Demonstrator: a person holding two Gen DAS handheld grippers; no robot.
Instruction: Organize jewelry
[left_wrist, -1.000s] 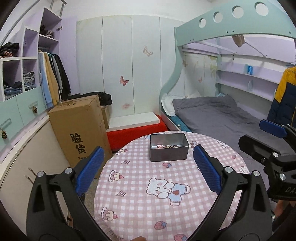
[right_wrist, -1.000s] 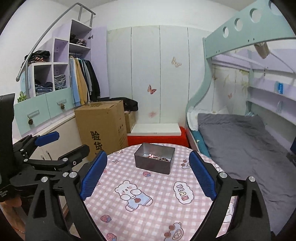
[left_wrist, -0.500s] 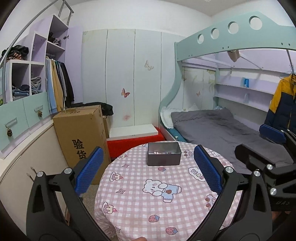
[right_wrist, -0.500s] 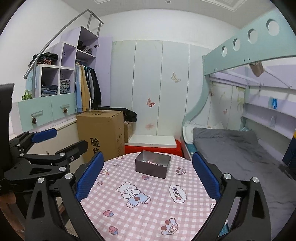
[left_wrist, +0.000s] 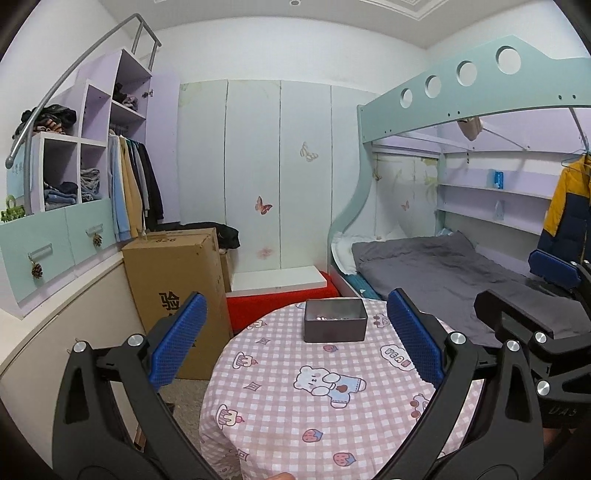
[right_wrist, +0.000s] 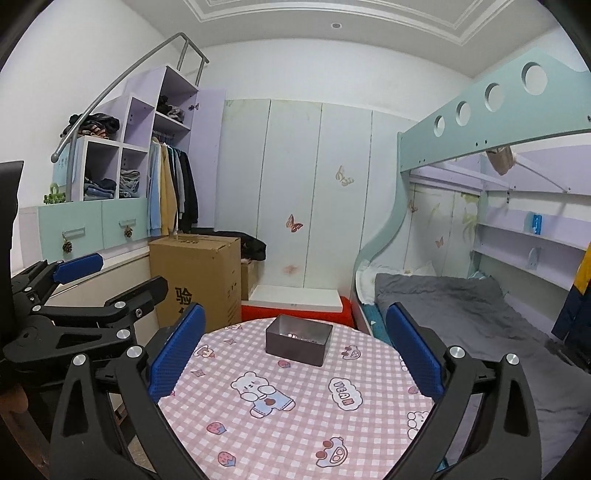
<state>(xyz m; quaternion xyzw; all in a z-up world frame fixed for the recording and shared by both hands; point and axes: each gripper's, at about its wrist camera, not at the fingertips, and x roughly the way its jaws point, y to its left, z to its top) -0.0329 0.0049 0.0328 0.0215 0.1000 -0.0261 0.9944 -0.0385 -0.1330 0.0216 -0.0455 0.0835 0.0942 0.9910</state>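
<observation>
- Hovering above the near edge of the round table (left_wrist: 280, 417), the left gripper (left_wrist: 295, 343) and right gripper (right_wrist: 295, 347) were both spread wide, holding nothing.
- Checked cloth lay bare between them and the grey tin (left_wrist: 335, 325).
- Small jewelry pieces (right_wrist: 301, 336) sat inside the tin, near the table's far edge.

A small grey rectangular box (left_wrist: 335, 320) is seen standing upright and open-topped on the far part of the round counter (left_wrist: 280, 406), which is covered by a pink checked cloth with cartoon prints. The box walls are plain and dark. A little heap of jewelry (right_wrist: 299, 337), pale and glinting, is seen lying on its floor; single pieces cannot be told apart.
</observation>
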